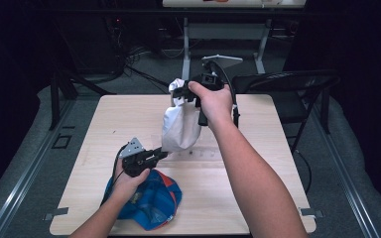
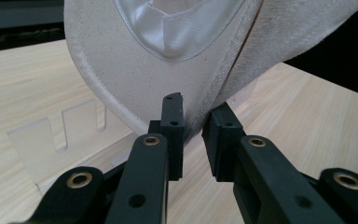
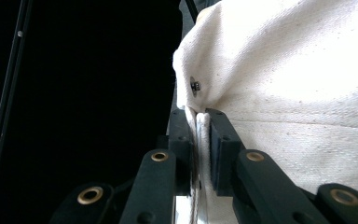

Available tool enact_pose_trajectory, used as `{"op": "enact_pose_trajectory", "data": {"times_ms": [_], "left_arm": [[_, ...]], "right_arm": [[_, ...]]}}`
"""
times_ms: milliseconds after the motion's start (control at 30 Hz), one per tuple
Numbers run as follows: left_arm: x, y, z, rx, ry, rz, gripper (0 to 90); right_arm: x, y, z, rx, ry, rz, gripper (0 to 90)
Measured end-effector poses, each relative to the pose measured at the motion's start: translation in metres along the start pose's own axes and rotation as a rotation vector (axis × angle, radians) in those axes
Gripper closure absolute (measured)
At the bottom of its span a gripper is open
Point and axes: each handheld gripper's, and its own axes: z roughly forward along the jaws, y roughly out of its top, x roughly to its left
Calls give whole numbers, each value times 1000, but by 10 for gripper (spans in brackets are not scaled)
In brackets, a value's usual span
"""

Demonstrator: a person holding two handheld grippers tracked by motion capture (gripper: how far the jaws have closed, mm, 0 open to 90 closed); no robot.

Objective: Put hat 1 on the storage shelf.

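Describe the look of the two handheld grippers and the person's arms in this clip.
Both the left gripper and the right gripper are black, with squared jaw pads and brass-ringed pivots on the linkage bars. Each carries a grey three-cornered plate on top and trails a black cable. The forearms are bare, with no sleeves or gloves in view.

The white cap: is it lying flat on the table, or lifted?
Lifted. The white cap hangs from the right gripper, whose jaws are shut on its upper edge; the left gripper meets its brim below.

One cap (image 1: 180, 126) hangs over the worktop (image 1: 258, 193) centre; another cap (image 1: 151, 201) lies near its front-left edge.
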Motion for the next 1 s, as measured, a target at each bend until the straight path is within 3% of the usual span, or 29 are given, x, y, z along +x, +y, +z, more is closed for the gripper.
{"op": "enact_pose_trajectory", "data": {"times_ms": [100, 167, 233, 400, 433, 600, 1000], "left_arm": [[-2, -1, 0, -2, 32, -9, 790], [-3, -2, -1, 17, 29, -5, 792], [-8, -3, 0, 12, 69, -6, 794], [-12, -6, 1, 8, 102, -15, 795], [-12, -6, 1, 17, 95, -17, 795], [-16, -8, 0, 56, 160, -22, 813], [-15, -13, 1, 107, 185, -47, 845]], "right_arm": [[0, -1, 5, 0, 7, 0, 817], [0, -1, 8, 6, 8, 0, 817], [1, -1, 12, 12, 7, 2, 817], [-1, -2, 15, 18, 5, 0, 816], [-1, -2, 15, 18, 6, 0, 817], [-2, -5, 19, 34, 6, -16, 816], [-13, -9, 31, 65, -32, -18, 817]]}}
